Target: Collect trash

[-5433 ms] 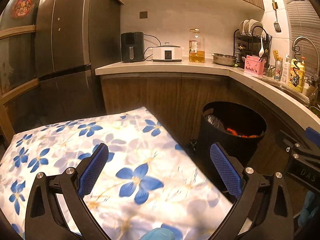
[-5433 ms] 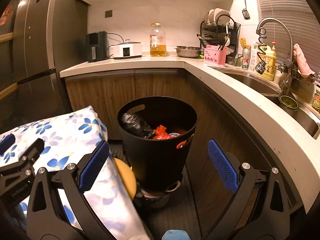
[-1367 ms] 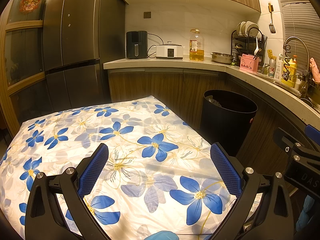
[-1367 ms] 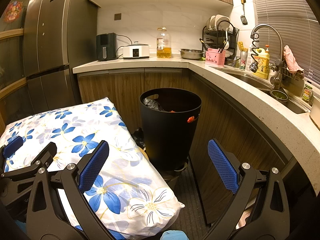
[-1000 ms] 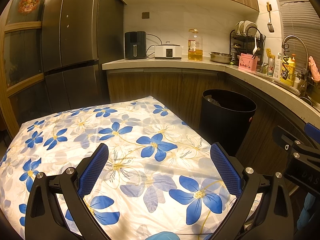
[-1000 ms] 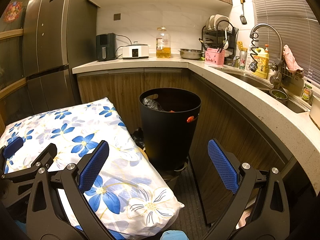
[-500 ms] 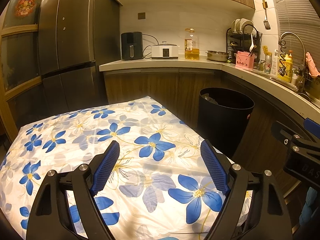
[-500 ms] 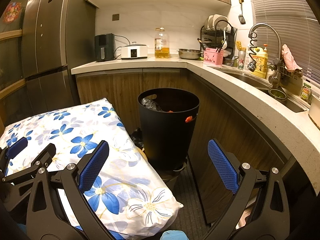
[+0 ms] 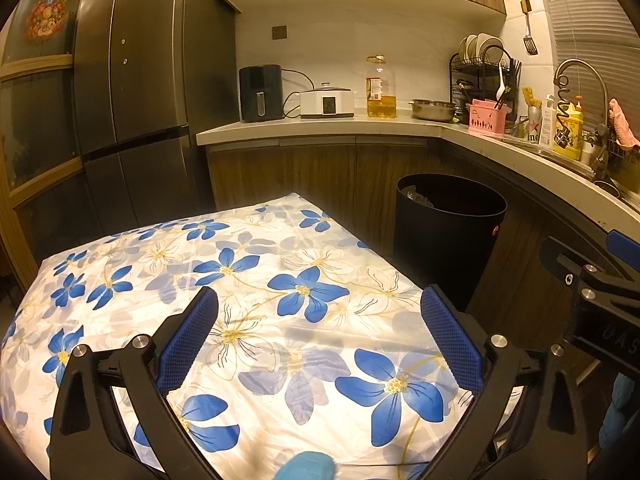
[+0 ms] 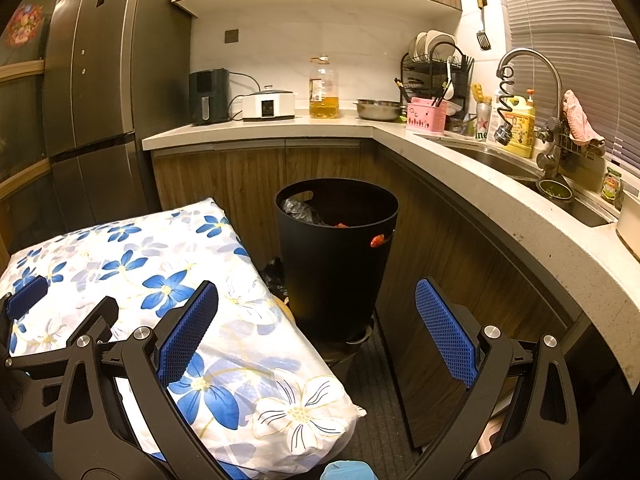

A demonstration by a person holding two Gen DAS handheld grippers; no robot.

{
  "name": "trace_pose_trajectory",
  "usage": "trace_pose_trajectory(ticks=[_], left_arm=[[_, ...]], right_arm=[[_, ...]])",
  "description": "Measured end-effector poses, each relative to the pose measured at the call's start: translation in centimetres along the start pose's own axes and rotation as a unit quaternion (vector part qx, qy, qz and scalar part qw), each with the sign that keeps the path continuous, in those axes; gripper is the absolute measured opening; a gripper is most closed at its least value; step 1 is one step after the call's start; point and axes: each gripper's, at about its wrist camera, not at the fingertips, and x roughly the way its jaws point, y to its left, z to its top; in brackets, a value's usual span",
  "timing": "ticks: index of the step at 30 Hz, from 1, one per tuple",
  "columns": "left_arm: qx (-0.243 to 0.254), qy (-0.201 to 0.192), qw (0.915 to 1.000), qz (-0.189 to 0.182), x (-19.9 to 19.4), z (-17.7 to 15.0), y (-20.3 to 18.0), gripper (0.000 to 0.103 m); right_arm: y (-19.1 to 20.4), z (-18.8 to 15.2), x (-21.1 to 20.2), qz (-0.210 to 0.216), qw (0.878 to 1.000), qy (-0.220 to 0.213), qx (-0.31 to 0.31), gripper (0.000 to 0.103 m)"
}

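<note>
A black trash bin [image 10: 336, 264] stands on the floor against the wooden cabinets, holding a black bag [image 10: 298, 210] and red scraps [image 10: 340, 225]. In the left wrist view the bin [image 9: 448, 240] is past the far right corner of a table under a blue-flowered cloth [image 9: 240, 260]. My left gripper [image 9: 319, 294] hovers over that cloth; its jaws are opening, with nothing between them. My right gripper [image 10: 316, 285] is open and holds nothing, pointing at the bin from a short way back, over the table's right edge [image 10: 256, 304].
A curved stone counter [image 10: 480, 184] runs along the right with a sink, a faucet [image 10: 524, 56] and a dish rack. An air fryer [image 9: 260, 92], a cooker and an oil bottle stand at the back. A tall dark fridge [image 9: 132, 100] is to the left.
Since the earliest frames both grippers have backed away from the bin. The left jaws narrowed half a second ago and have spread wide again. The right gripper has stayed still.
</note>
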Motion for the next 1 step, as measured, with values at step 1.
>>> trace_pose_trajectory(ticks=[1], left_arm=[[-0.001,0.0,1.0,0.001,0.01,0.01,0.02,0.097]], right_arm=[[-0.07,0.02,-0.02,-0.001,1.0,0.0,0.0,0.098]])
